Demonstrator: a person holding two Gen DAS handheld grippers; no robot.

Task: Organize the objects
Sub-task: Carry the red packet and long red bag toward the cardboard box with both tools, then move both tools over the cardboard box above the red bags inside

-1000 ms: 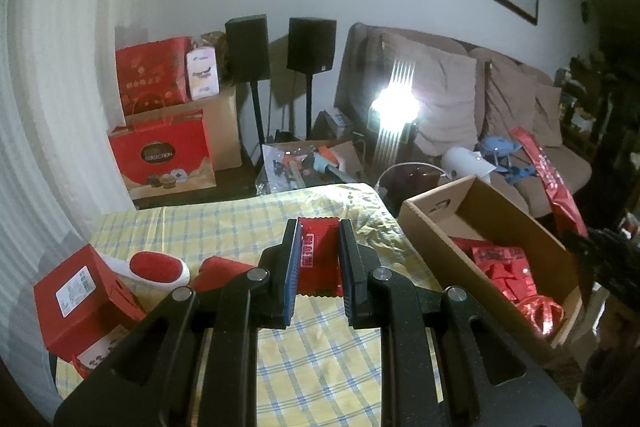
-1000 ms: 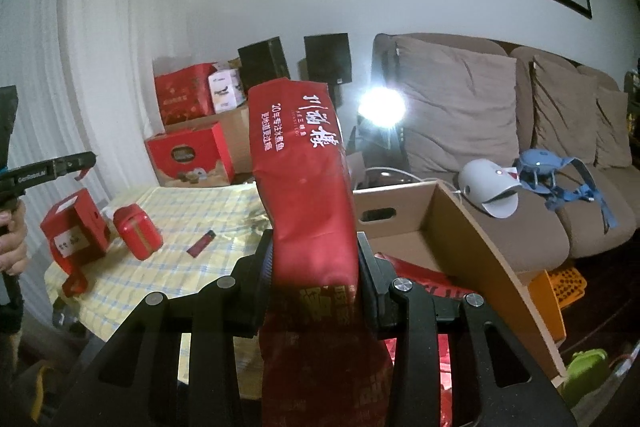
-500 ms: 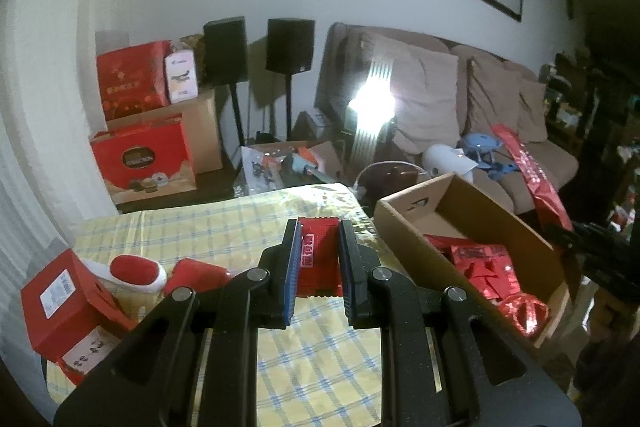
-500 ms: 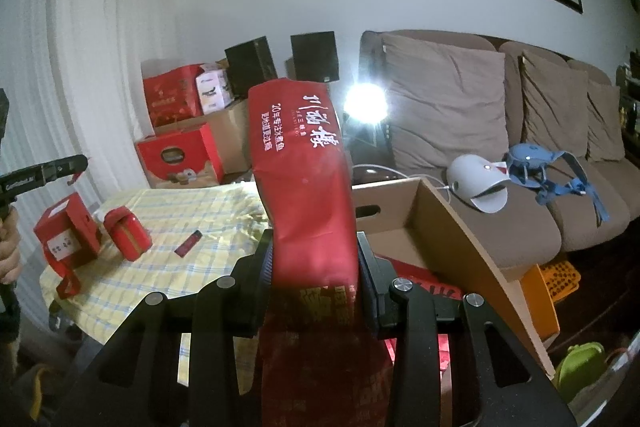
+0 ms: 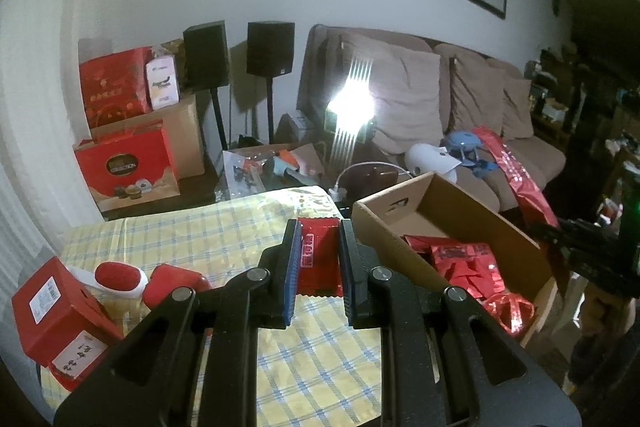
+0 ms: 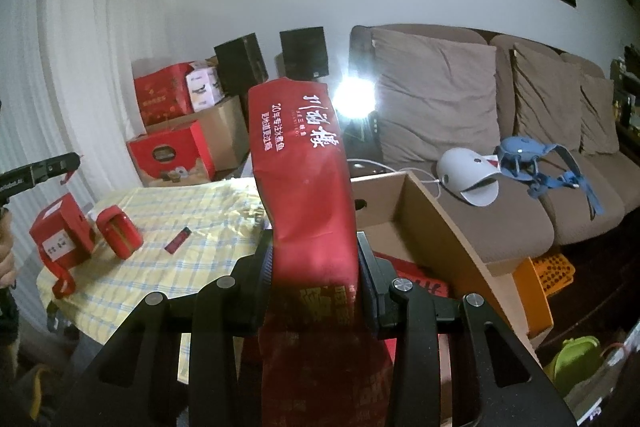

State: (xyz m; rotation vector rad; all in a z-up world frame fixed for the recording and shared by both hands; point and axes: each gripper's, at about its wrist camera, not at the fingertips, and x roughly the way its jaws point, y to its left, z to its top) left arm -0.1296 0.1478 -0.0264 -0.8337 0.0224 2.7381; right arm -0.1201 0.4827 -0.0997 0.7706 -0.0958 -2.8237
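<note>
- a small red sachet point(image 5: 319, 255) is being gripped between the blue pads of the left gripper point(image 5: 319, 259), the jaws narrow and pressed on its two long edges.
- the sachet is being held upright above the yellow checked tablecloth point(image 5: 224, 239), near the table's edge that faces the cardboard box point(image 5: 384, 227).
- a tall red packet point(image 6: 304, 187) with white lettering is being clamped by the right gripper point(image 6: 316, 267), the jaws set part-way and closed on its middle.
- the packet is being held standing up, its top above the jaws and its lower part hanging below them, over the near end of the cardboard box point(image 6: 448, 239).
- red packets point(image 5: 464, 259) are being seen lying inside the box, on its floor.
- on the cloth, a red carton point(image 5: 56, 311) with a white label is being shown at the far left, with a red and white item point(image 5: 116, 277) and a small red tin point(image 5: 168, 285) just beside it.
- a small dark red strip point(image 6: 177, 239) is being shown lying flat on the cloth, apart from the tin point(image 6: 119, 231).
- a brown sofa point(image 6: 480, 107) is being seen behind the box, with a white helmet-like object point(image 6: 464, 177) and a blue strapped item point(image 6: 528, 155) resting on its seat.
</note>
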